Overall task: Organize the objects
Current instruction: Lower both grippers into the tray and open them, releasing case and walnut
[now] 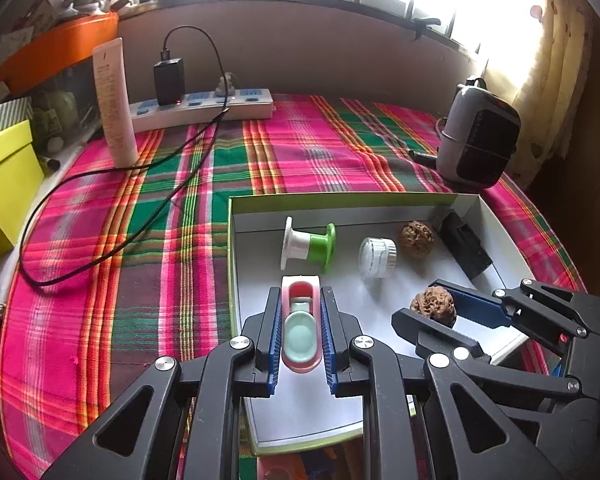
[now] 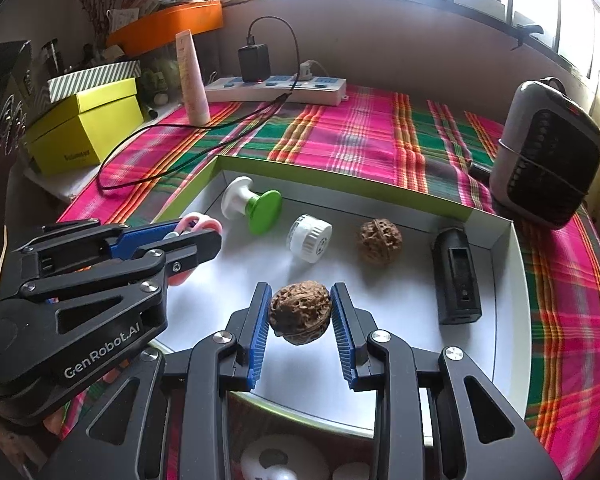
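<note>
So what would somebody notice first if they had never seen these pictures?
Probably the bright pink and green checked cloth covering the whole table. Next, the two black tongs over the white tray: the left tongs squeeze a pink and mint gadget, and the right tongs sit around a bumpy brown walnut. A second walnut lies further back in the tray.

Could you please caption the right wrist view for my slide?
Right gripper brackets a walnut over the white tray.
</note>
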A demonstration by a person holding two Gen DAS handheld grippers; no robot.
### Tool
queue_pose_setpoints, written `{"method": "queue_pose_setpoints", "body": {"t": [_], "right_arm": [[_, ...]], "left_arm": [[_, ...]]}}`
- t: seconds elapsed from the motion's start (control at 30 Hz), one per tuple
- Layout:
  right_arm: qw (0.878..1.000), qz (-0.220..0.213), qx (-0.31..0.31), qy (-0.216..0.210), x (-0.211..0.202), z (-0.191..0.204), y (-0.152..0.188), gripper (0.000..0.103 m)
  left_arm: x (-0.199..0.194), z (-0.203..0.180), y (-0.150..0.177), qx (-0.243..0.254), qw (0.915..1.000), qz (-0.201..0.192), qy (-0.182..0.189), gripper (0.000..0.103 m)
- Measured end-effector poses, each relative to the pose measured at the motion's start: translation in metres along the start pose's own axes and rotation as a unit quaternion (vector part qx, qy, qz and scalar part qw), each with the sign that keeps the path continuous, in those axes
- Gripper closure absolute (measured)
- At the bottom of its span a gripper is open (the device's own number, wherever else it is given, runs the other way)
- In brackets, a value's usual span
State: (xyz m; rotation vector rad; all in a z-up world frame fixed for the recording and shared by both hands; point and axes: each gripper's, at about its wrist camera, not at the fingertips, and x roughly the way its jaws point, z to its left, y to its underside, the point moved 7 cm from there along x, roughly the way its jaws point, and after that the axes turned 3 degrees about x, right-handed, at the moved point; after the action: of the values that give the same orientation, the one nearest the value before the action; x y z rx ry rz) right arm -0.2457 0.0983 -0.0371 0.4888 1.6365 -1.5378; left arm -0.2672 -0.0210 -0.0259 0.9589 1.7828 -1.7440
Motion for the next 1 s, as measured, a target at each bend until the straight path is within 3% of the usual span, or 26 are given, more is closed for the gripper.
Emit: {"method": "queue_pose_setpoints", "body": {"t": [1.0], "right_arm": [[1.0,0.012,-0.003,0.002,0.012,0.005,0.004,0.071]], "left_arm": [[0.008,-0.001,-0.001,0.016,0.9998,-0.004,-0.008,0.087]]}}
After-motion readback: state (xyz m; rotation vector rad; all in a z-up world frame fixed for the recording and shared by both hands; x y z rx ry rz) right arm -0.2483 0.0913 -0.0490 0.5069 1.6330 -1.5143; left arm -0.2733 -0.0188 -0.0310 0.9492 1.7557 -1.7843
